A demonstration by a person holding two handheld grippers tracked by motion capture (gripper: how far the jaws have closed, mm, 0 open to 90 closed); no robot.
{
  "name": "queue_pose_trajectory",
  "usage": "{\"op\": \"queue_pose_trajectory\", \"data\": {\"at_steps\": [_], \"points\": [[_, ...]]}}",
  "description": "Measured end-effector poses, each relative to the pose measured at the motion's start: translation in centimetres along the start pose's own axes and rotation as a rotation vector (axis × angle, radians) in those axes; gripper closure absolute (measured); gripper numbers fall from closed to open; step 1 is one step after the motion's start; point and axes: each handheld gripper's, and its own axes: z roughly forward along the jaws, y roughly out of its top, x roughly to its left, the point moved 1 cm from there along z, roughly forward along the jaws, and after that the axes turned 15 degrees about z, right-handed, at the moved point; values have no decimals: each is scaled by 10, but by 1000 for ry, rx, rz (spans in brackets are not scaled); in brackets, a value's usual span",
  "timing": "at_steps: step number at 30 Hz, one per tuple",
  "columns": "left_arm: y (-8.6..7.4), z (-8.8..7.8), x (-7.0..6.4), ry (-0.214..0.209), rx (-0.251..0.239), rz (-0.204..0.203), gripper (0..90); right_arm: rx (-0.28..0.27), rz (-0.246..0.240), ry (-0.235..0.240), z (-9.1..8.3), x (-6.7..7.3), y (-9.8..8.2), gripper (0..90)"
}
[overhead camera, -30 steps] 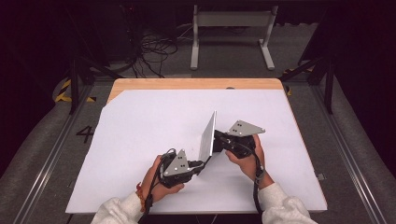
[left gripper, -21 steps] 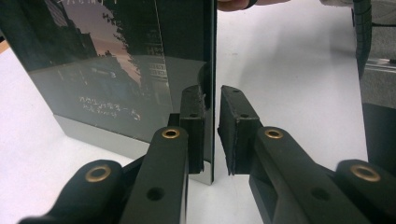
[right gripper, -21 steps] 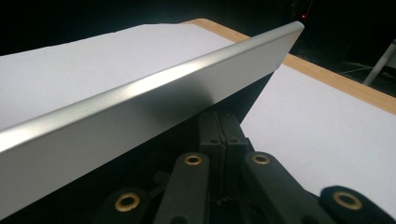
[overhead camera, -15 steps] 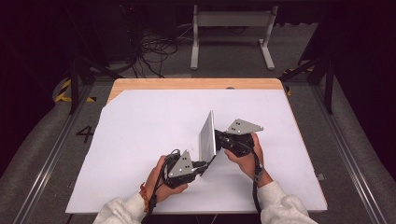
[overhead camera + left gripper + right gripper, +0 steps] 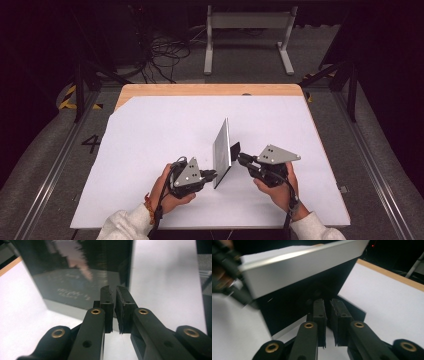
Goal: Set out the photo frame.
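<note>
A thin flat panel (image 5: 222,150), silver-grey with a dark glossy face, stands on edge and leans on the white table (image 5: 160,130). My left gripper (image 5: 212,175) is at its near lower corner, jaws shut on the panel's edge. In the left gripper view the dark face (image 5: 75,277) rises behind the left gripper (image 5: 115,293). My right gripper (image 5: 240,157) sits just right of the panel, not touching it. Its jaws have just been opening and nothing is between them. In the right gripper view the panel (image 5: 299,267) is beyond the right gripper (image 5: 328,306).
A wooden strip (image 5: 210,90) borders the table's far edge. Beyond it are a white metal stand (image 5: 247,35) and loose cables (image 5: 165,50) on the floor. Dark frame legs (image 5: 80,85) flank the table.
My right gripper has let go of the panel and drawn back to the right. The left gripper still holds the panel's lower corner.
</note>
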Motion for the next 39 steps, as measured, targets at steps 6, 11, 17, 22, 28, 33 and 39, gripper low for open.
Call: {"op": "queue_pose_trajectory", "data": {"at_steps": [6, 11, 17, 22, 28, 33, 39], "points": [[-15, -3, 16, 29, 6, -39, 811, 48, 47, 46, -5, 16, -17, 708], [-23, -3, 26, 53, 6, -64, 798, 60, 29, 78, -4, 31, -22, 667], [-28, -4, 30, 60, 24, -72, 786, 69, 48, 64, 13, 39, -25, 572], [-28, -4, 29, 61, 31, -69, 773, 61, 88, 43, 21, 41, -24, 504], [-28, -4, 28, 57, 23, -63, 776, 68, 85, 24, 27, 45, -25, 493], [-26, -4, 27, 48, 21, -54, 769, 59, 119, 7, 32, 43, -23, 495], [-27, -3, 28, 53, 31, -58, 753, 53, 121, -13, 38, 46, -20, 511]]}}
